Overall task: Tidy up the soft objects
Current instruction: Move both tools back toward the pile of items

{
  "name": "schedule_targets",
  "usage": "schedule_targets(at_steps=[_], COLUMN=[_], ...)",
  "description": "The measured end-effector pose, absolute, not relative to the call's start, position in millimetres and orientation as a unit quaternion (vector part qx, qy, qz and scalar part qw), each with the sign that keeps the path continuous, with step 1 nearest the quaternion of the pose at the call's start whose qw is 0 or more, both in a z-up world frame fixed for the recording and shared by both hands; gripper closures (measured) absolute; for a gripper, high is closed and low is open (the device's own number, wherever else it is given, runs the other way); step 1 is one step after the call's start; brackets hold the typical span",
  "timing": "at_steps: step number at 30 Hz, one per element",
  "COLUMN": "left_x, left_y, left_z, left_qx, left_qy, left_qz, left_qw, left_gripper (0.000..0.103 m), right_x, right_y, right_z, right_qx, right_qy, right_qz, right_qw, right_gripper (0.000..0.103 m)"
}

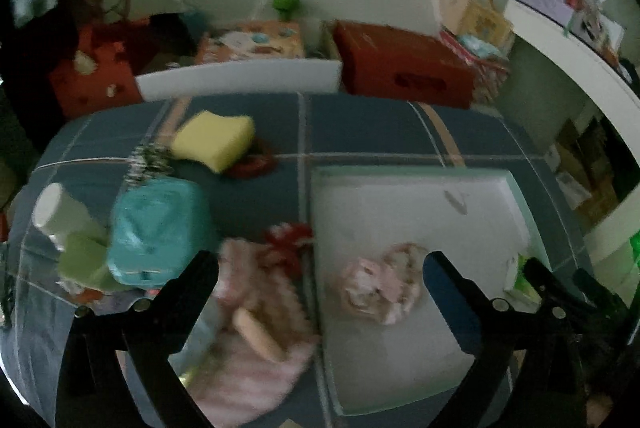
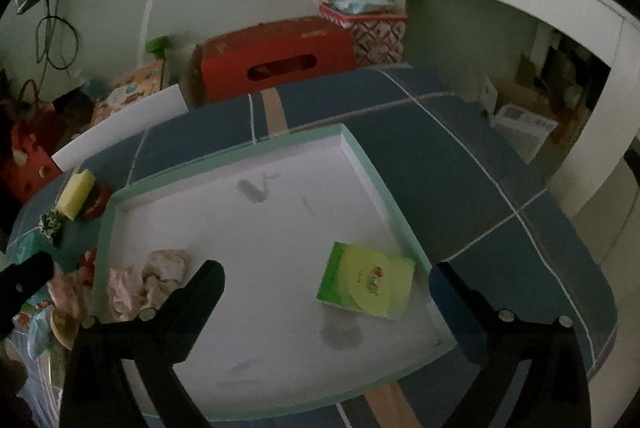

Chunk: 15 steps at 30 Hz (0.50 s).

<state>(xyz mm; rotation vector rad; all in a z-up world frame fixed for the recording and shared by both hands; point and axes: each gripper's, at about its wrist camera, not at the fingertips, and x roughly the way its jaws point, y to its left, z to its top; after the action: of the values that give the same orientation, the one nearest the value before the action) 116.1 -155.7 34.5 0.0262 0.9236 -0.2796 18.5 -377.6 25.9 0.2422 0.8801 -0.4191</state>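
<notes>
Both the left gripper (image 1: 320, 264) and the right gripper (image 2: 326, 274) gape wide, holding nothing. In the shallow white tray with mint-green rim (image 2: 224, 158), a crumpled pink cloth (image 2: 148, 280) lies shapeless. The flat green tissue packet (image 2: 366, 280) lies with its long axis running toward the far rim.

A crumpled cloth (image 2: 150, 278) and a packet (image 2: 366, 280) lie in the tray (image 2: 224, 160), cloth left.

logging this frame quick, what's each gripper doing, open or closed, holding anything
Left gripper: open, holding nothing, above the tray edge.
Right gripper: open, holding nothing, over the tray near the green packet.
</notes>
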Motion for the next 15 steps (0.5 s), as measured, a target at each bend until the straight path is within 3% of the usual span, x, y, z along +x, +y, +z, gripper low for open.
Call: schedule_targets(at_steps=[15], left_x=[107], left_y=[-41], left_z=[38], left_qx=[-0.062], left_qy=[0.391], left_qz=[-0.053], left_qw=[0.917], left_gripper=[0.001], right_x=[28], right_y=[-339], right_z=[41], right_qx=[0.129], right_qy=[0.391], right_qz=[-0.164], right_qw=[0.897], right_gripper=[0.000])
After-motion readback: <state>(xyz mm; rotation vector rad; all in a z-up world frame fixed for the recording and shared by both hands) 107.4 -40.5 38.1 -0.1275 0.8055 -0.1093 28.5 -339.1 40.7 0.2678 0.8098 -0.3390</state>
